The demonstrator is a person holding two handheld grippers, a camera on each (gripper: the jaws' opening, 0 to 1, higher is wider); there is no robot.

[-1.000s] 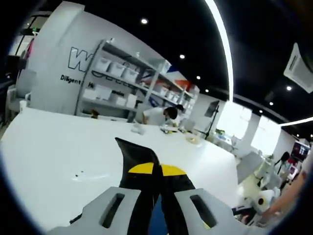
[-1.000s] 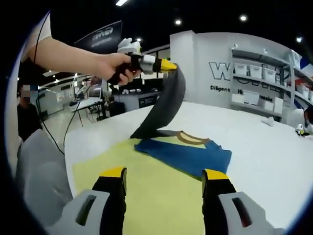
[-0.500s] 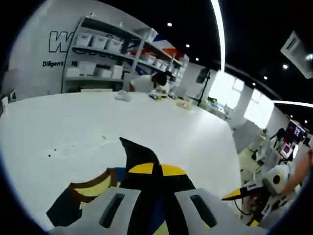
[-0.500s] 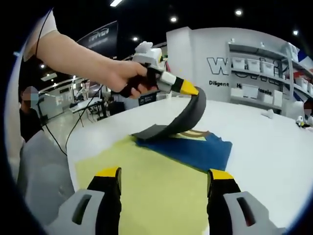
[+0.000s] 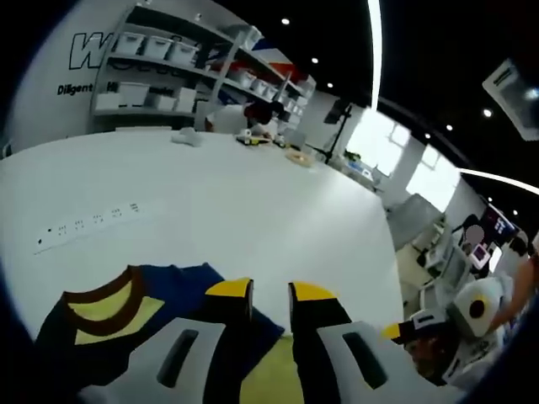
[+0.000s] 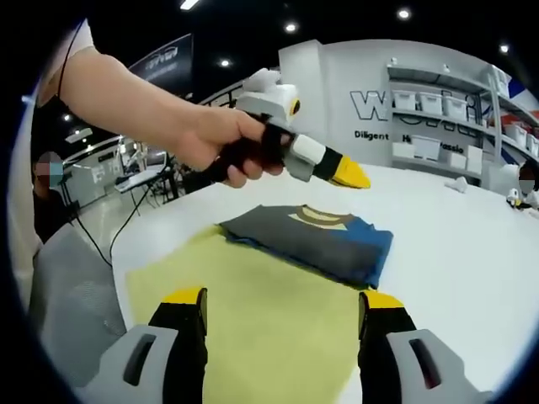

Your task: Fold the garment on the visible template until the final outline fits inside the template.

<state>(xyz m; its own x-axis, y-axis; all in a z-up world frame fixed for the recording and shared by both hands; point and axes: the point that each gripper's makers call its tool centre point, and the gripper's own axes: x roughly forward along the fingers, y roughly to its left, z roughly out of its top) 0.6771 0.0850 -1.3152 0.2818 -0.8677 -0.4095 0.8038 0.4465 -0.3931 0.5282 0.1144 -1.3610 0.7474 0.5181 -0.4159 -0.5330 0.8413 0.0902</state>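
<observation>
A dark blue garment (image 6: pixel 313 238) with a brown and yellow collar lies folded on the far end of the yellow template (image 6: pixel 253 316), on a white table (image 6: pixel 455 252). In the right gripper view a hand holds my left gripper (image 6: pixel 354 175) just above the garment, with no cloth in it. In the left gripper view my left gripper (image 5: pixel 269 292) has its yellow tips slightly apart and bare, over the garment (image 5: pixel 109 316) and the template (image 5: pixel 269 374). My right gripper (image 6: pixel 283 299) stands wide open above the near part of the template, holding nothing.
Shelves with white bins (image 6: pixel 438 126) stand against the back wall. A person (image 5: pixel 244 118) leans at the table's far edge, and small items lie there. A row of sockets (image 5: pixel 84 225) is set in the table. A person (image 6: pixel 46 194) sits at the left.
My left gripper has let go of the dark sleeve, which now lies flat on the folded garment. Its jaws have parted and it has dropped lower. The right gripper has barely moved.
</observation>
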